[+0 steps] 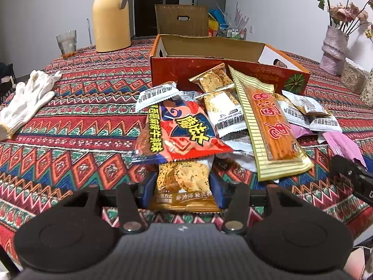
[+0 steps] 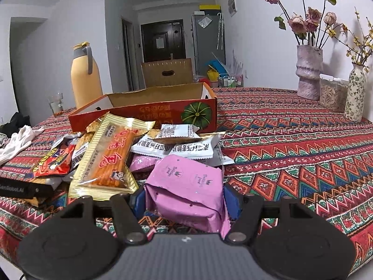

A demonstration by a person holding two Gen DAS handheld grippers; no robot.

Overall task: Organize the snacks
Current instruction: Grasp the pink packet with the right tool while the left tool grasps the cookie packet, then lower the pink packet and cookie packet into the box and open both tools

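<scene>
Left wrist view
- Progress: the cardboard box (image 1: 209,53) at twelve o'clock looks empty as far as its inside shows; the pile of snacks (image 1: 221,121) lies on the table (image 1: 81,121) in front of it, so I judge nearly all the sorting is left.
- Left gripper (image 1: 184,186): its fingers (image 1: 149,191) are narrowed against the sides of a cracker packet (image 1: 184,179) at six o'clock, whose far end is tucked under a red noodle packet (image 1: 181,130).
- Edges: the box's near wall stands just behind the pile; a long gold packet (image 1: 270,128) leans on it at one o'clock.
- Open room: bare cloth from seven to ten o'clock, up to a white glove (image 1: 25,102); a glass (image 1: 66,43) and a yellow jug (image 1: 112,14) stand well apart at eleven o'clock.

Right wrist view
- Right gripper (image 2: 184,200): its fingers (image 2: 137,200) hold a pink packet (image 2: 186,186) between them at six o'clock, at the pile's near edge.
- Progress: the box (image 2: 144,112) at eleven o'clock shows only bare cardboard.
- Edges: the left gripper's black tip pokes in at nine o'clock, near the gold packet (image 2: 107,161).
- Open room: clear cloth from one to four o'clock; two vases (image 2: 309,74) stand far off at two o'clock.
</scene>
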